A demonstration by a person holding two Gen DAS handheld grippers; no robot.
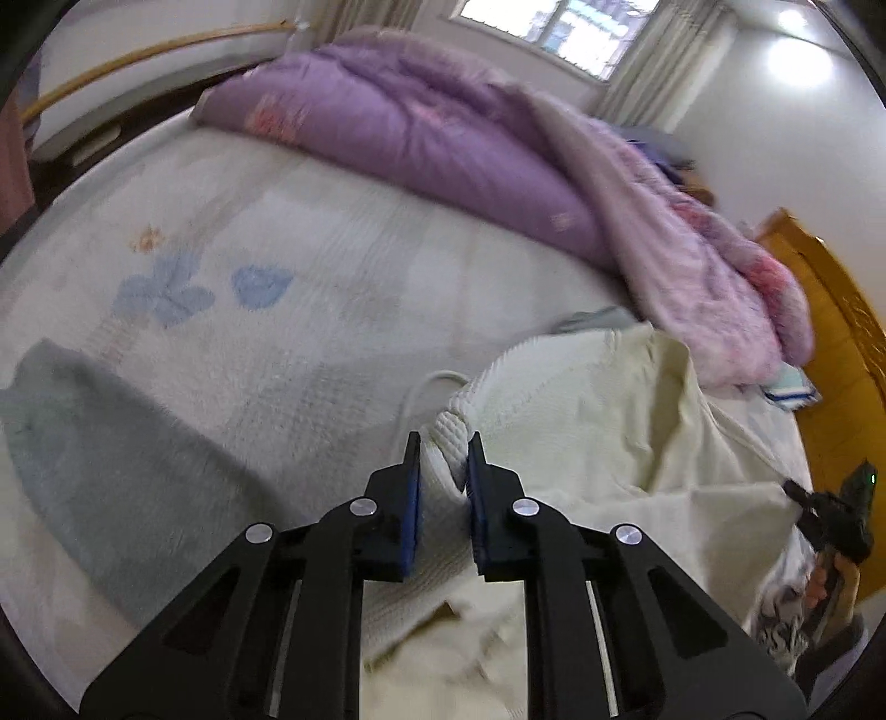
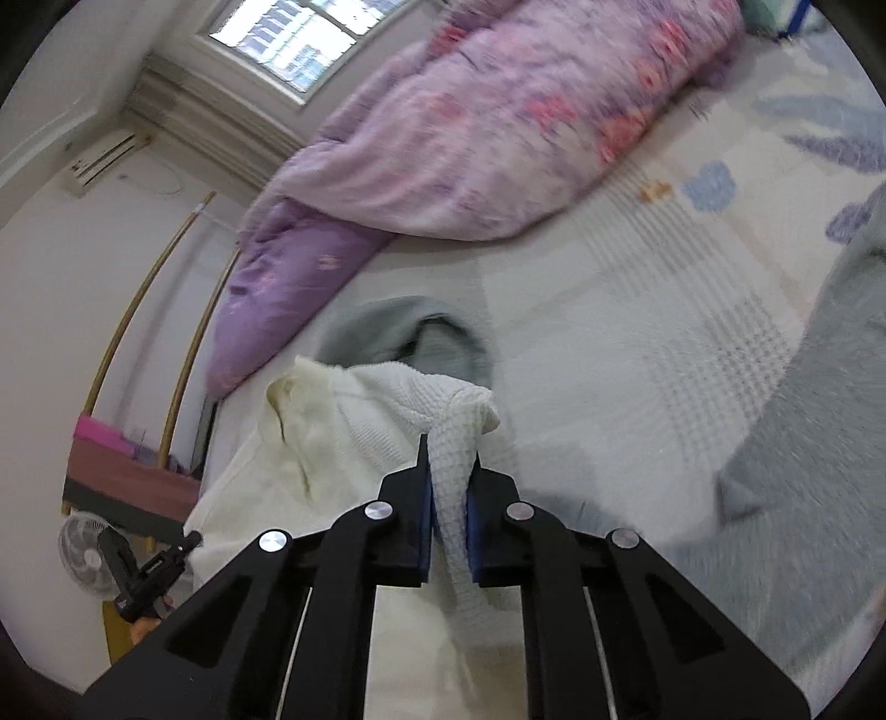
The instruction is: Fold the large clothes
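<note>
Quilt: purple quilt with pink flowers, heaped along the far side of the bed
Bed cover: pale, printed with blue leaves
Window: bright window behind the quilt, curtains beside it
Headboard: orange wooden headboard, just beside the quilt's end
Fan: white fan on the floor by the wall
Air conditioner: white unit high on the wall, near the window
Poles: curved wooden poles leaning against the wall

right gripper | jaws clamp cream waffle-knit garment | above bed
</note>
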